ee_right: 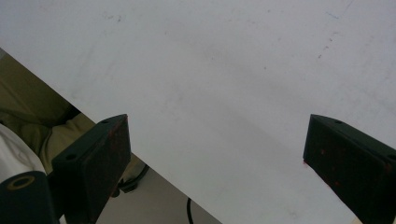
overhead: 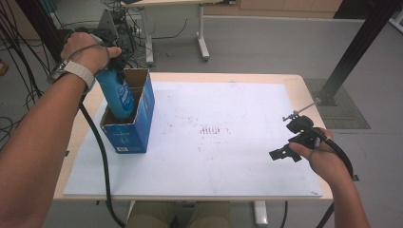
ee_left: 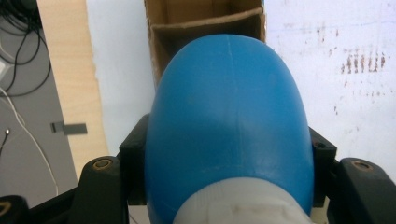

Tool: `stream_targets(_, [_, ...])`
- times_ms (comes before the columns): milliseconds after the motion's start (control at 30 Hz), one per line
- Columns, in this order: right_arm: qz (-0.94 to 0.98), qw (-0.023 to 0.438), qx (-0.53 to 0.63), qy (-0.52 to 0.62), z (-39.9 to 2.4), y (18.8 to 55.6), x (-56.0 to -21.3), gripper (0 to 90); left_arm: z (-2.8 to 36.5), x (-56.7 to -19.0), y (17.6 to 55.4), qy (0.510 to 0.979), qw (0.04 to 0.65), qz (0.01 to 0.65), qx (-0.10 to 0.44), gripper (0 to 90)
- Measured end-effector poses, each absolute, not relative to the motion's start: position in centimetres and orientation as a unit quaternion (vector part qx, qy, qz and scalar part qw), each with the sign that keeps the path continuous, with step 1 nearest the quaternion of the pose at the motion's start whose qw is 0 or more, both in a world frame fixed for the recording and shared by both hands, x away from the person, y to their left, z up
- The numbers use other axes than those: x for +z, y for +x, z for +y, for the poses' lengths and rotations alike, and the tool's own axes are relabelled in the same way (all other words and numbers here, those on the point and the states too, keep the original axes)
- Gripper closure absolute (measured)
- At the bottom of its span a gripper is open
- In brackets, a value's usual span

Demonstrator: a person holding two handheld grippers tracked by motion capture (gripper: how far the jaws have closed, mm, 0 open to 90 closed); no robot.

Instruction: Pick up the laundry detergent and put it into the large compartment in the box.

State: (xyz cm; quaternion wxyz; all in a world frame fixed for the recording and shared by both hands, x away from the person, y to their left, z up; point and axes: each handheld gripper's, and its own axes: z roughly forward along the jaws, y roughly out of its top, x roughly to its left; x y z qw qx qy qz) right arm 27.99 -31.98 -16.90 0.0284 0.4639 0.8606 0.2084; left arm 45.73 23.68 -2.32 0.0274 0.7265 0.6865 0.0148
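At the left side of the table: blue bottle [overhead: 116, 95], lower end already inside the near compartment of the blue cardboard box [overhead: 135, 130], upper end clamped in the left gripper [overhead: 111, 64]. Long axis near upright, leaning slightly, top tipped toward the far left, base toward the box floor. Box open-topped, split by a cardboard divider; far compartment vacant as far as visible. Box standing on the white mat [overhead: 214, 156], close to its left edge.

Left gripper closed on the bottle, directly above the box, pointing down. Coming move judged to be a straight descent along the bottle's own axis; clearance between bottle wall and divider the deciding relation. Right gripper [overhead: 285, 154] well apart at the right side of the mat, jaws spread wide, holding nothing, of no use to the insertion from there.

High view: tilt of bottle and depth of entry into the box. Left gripper view: bottle [ee_left: 229, 126] seen end-on between the pads, box divider [ee_left: 205, 25] just beyond, hence sideways alignment but no depth. Right gripper view: bare mat [ee_right: 210, 70] between open jaws.
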Motion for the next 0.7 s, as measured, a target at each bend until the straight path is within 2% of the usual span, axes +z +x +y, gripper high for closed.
stream_targets(700, [0.858, 0.019, 0.209, 0.469, -32.3, 28.2, -18.1, 7.5, 23.7, -7.9, 46.0, 0.732, 0.029, 0.681, 0.023, 38.1])
